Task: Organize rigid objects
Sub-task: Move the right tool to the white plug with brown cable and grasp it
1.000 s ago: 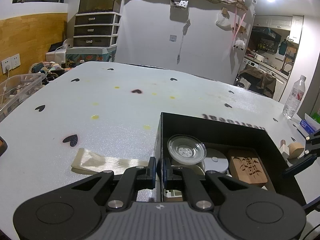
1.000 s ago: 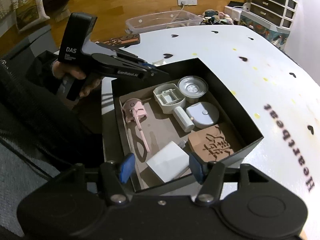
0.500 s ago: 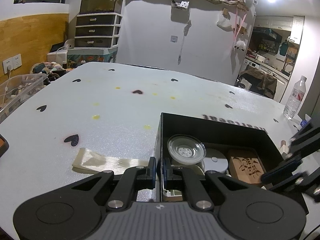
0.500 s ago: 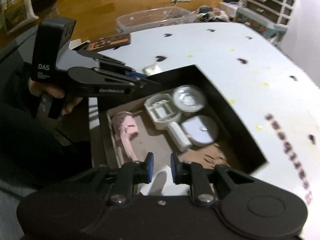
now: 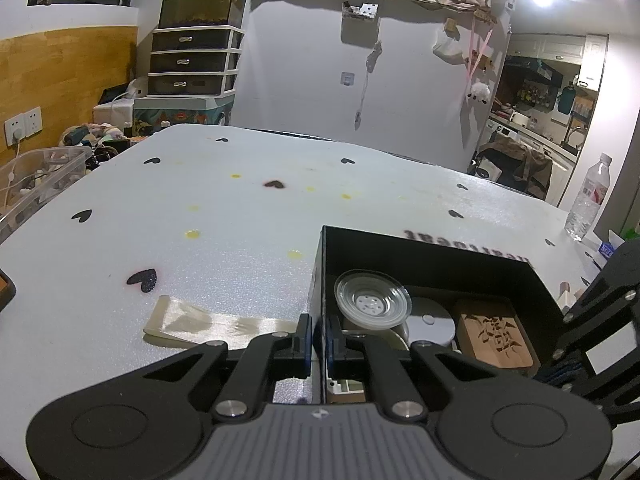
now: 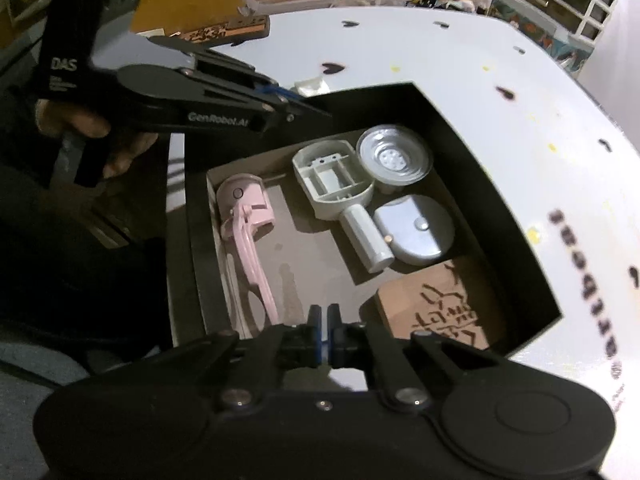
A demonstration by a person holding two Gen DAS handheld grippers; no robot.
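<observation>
A black box (image 6: 492, 184) stands on the white table and holds a pink tool (image 6: 248, 216), a grey handled part (image 6: 340, 184), a clear round dish (image 6: 394, 158), a grey round case (image 6: 416, 230) and a carved wooden block (image 6: 444, 308). My left gripper (image 5: 318, 336) is shut on the box's near left wall (image 5: 319, 280); it also shows in the right wrist view (image 6: 288, 110). My right gripper (image 6: 324, 334) is shut and empty above the box's near end. The white block seen earlier is hidden.
A cream ribbon strip (image 5: 208, 324) lies on the table left of the box. A water bottle (image 5: 586, 200) stands at the far right edge. A clear plastic bin (image 5: 36, 184) sits off the table's left side. A carved wooden board (image 6: 228, 32) lies beyond the left gripper.
My right gripper has closed from wide open and moved forward over the box. The white block between its fingers is out of view. The left gripper has kept its grip on the wall.
</observation>
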